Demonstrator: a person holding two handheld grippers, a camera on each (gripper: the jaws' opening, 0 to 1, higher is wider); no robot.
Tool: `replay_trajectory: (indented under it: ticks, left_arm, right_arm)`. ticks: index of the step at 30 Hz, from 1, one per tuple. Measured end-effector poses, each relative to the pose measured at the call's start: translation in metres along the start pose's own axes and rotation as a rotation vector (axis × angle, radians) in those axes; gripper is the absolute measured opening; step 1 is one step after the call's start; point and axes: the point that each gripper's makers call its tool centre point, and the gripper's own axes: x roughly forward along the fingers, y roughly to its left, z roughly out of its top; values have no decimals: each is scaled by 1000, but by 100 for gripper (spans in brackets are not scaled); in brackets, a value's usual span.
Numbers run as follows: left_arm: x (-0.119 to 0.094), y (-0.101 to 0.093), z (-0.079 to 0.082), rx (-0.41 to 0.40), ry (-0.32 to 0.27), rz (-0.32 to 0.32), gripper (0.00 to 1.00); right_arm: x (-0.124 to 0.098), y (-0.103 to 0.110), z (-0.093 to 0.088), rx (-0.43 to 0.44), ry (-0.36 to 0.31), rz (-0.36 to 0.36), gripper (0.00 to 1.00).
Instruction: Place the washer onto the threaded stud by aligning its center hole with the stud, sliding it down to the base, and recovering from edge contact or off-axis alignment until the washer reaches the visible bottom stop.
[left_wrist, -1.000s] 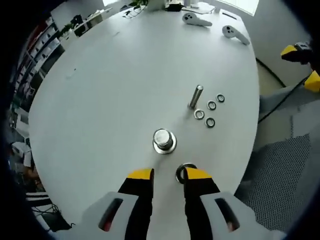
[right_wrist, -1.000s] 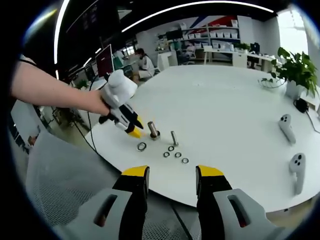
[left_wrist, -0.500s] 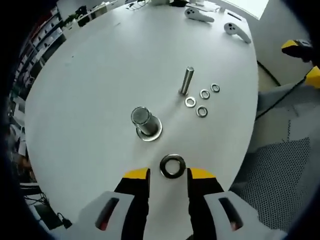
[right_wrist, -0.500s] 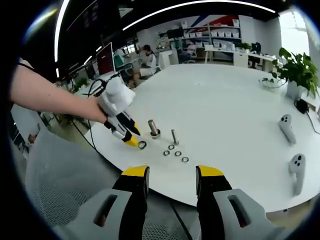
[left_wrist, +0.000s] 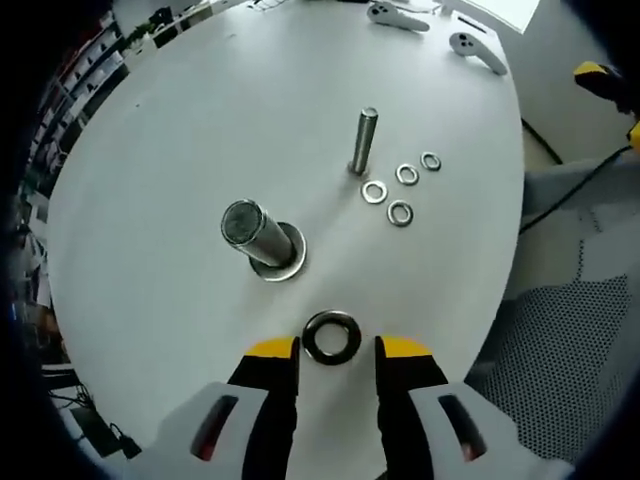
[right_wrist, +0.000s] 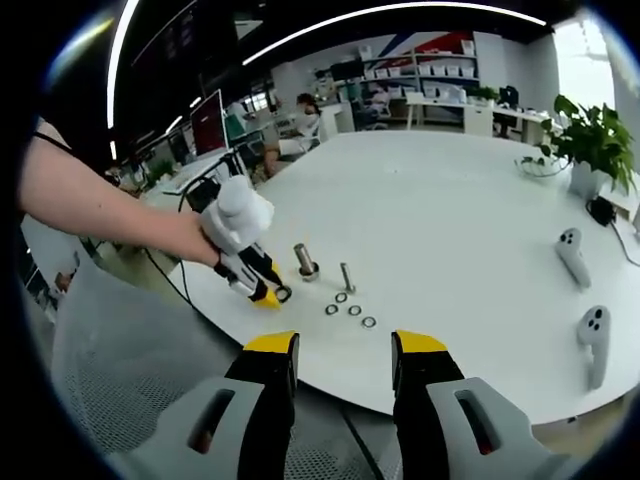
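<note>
A large dark steel washer (left_wrist: 332, 337) lies flat on the white table, right between the yellow tips of my left gripper (left_wrist: 337, 352). The jaws stand open on either side of it, not clamped. Just beyond rises the thick threaded stud (left_wrist: 252, 232) on its round base flange (left_wrist: 284, 266), apart from the washer. In the right gripper view, a hand holds the left gripper (right_wrist: 258, 283) down near the table edge, beside the stud (right_wrist: 304, 260). My right gripper (right_wrist: 345, 347) hangs open off the near table edge, with nothing in it.
A thin bolt (left_wrist: 362, 140) stands upright behind the stud, with several small washers (left_wrist: 399, 212) beside it. Two white controllers (right_wrist: 572, 255) lie at the table's far side, and a potted plant (right_wrist: 590, 135) stands beyond. A mesh chair back (left_wrist: 560, 350) is off the table edge.
The left gripper has shifted along the table edge and lowered: the washer, partly behind one fingertip a second ago, now lies centred between the tips. The right gripper has held still.
</note>
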Motion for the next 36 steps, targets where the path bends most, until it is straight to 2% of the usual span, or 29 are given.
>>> replay_trajectory:
  ticks: [2,3,5,13,15,18,20,31,34,36]
  left_arm:
    - [0,2,0,1,4,9,24]
    - [0,6,-1,36,13,33,23]
    - [0,5,0,18,7,24,23]
    - [1,2,2,63,35,27,24]
    - [1,-1,1,57,59,8,30]
    - [2,-7,-2,132,142,5,35]
    - [3,-7,1,99,142,10,35]
    - [1,-5,-1,106,116,6,34]
    - [2,-3,0,102,129,10,30]
    - [2,0,0,101,136,15,22]
  right_arm:
    - [0,0,0,0,-1,0,39]
    - [0,0,0,0,-1,-1,39]
    - [0,-1,1,3,-4,-2,39]
    - [0,-1,1,3,-4,-2,38]
    - [0,0,1,0,-3,-2,38]
    - [0,0,0,0,-1,-2,38]
    - [0,0,1,1,-4,-3,38]
    - [-1,-1,1,4,-8,-4,38]
    - [-1,-1,1,5,-8,-4,38]
    - [-1,-1,1,5,-8,-4,38]
